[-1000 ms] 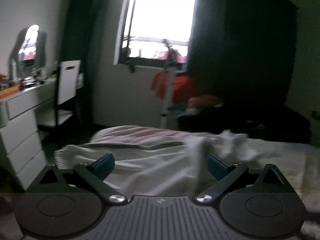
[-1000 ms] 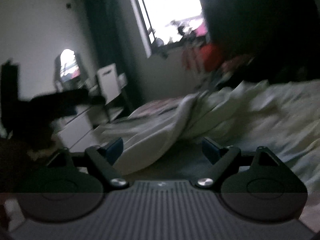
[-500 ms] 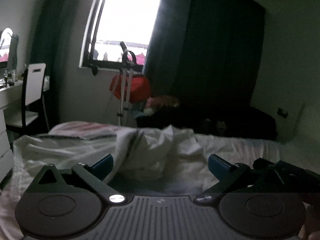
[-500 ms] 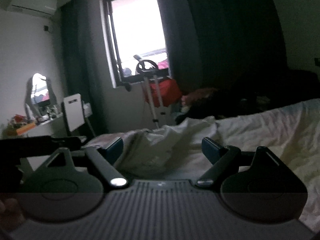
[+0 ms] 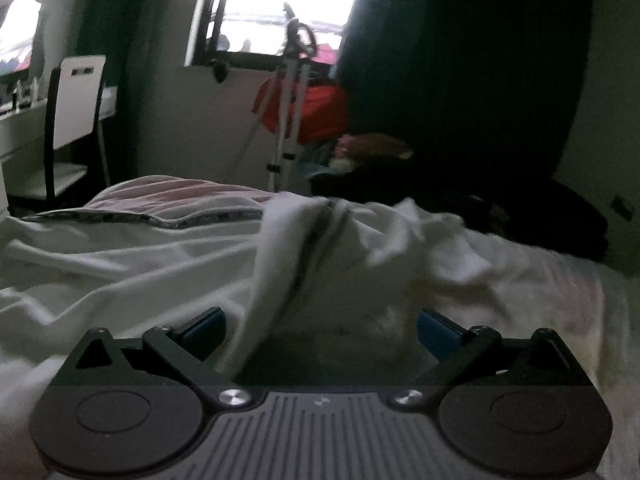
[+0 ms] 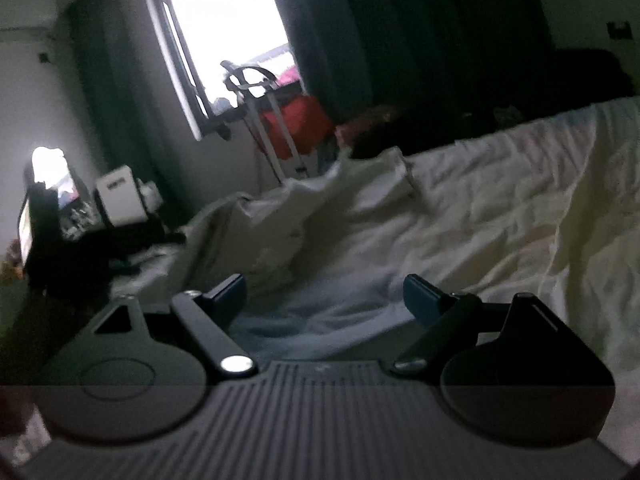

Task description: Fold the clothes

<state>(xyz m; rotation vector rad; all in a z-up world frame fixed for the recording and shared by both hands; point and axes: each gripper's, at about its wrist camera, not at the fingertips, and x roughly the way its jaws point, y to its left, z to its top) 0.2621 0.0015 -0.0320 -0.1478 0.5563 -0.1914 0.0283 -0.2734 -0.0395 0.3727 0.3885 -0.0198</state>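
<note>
A crumpled white garment (image 5: 360, 248) lies heaped on the white bed sheet (image 5: 100, 264). In the left wrist view one of its folds rises just ahead of my left gripper (image 5: 320, 332). That gripper is open, its blue pads (image 5: 204, 330) wide apart and pressing on nothing. The right wrist view shows the same garment (image 6: 288, 220) just beyond my right gripper (image 6: 326, 296), which is open low over the sheet (image 6: 500, 208) with only flat cloth under the gap. A dark blurred shape (image 6: 68, 260) at the left edge may be the other gripper.
A pink-striped cover (image 5: 172, 192) lies at the bed's far left. Behind the bed are a bright window (image 5: 280, 4), a white chair (image 5: 76, 112) by a white dresser, a metal stand with red cloth (image 5: 308, 112) and dark curtains (image 5: 460, 80). Dark bundles (image 5: 540, 216) sit at the bed's far side.
Both grippers have dropped lower and come closer to the white garment, which now fills more of each view. The right view has tilted. Both stay open.
</note>
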